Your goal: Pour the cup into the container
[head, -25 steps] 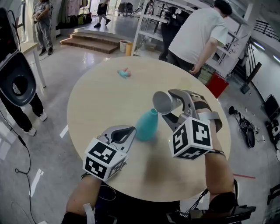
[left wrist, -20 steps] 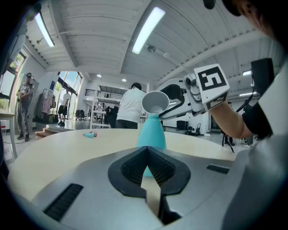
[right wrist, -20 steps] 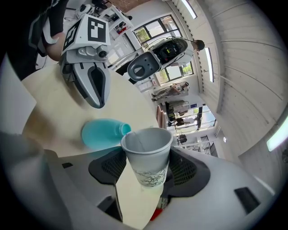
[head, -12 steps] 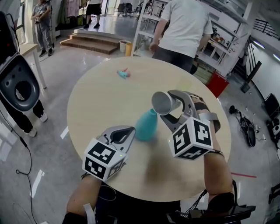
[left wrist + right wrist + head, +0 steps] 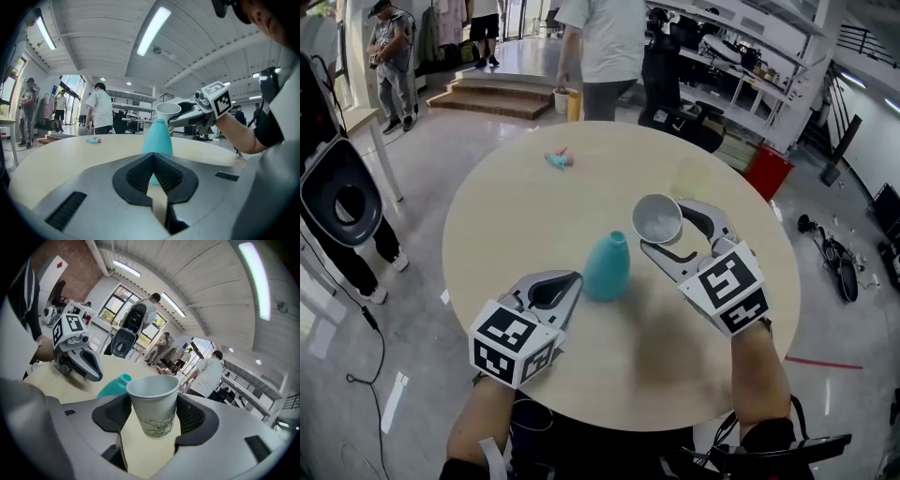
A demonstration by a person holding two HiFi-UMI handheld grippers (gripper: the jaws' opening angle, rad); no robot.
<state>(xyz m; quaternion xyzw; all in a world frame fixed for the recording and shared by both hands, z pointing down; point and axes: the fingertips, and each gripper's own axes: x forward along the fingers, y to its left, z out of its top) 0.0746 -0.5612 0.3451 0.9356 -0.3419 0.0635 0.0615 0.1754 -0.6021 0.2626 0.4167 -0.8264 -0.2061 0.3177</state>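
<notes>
The right gripper [image 5: 664,230] is closed on the paper cup [image 5: 657,217], held upright in the air just beside the teal container [image 5: 607,268] on the worktop [image 5: 516,206]. The left gripper [image 5: 567,284] has its jaws together, empty.

Right tongs [image 5: 662,232] grip cup [image 5: 657,217], mouth up, at 2 o'clock of teal container [image 5: 607,267]; left tongs [image 5: 570,287] at 8 o'clock.
</notes>
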